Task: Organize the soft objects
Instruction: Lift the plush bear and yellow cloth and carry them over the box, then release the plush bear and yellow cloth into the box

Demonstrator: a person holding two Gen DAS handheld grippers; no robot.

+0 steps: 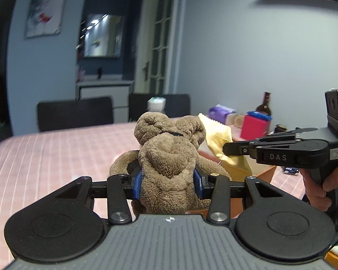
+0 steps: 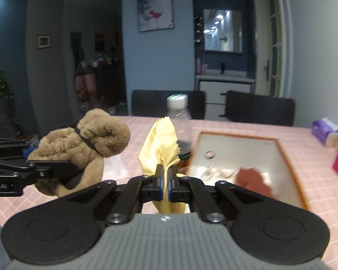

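Left gripper (image 1: 167, 181) squeezes a soft plush bear (image 1: 169, 157) at its waist; right gripper (image 2: 166, 187) pinches a limp, probably featherlight yellow cloth (image 2: 161, 144).

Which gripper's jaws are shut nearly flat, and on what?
The right gripper: pads almost meet on the thin yellow cloth. The left gripper is spread around the bulky brown plush toy.

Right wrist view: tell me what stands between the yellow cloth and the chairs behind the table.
A clear plastic bottle with a white cap, just behind the yellow cloth; right wrist view.
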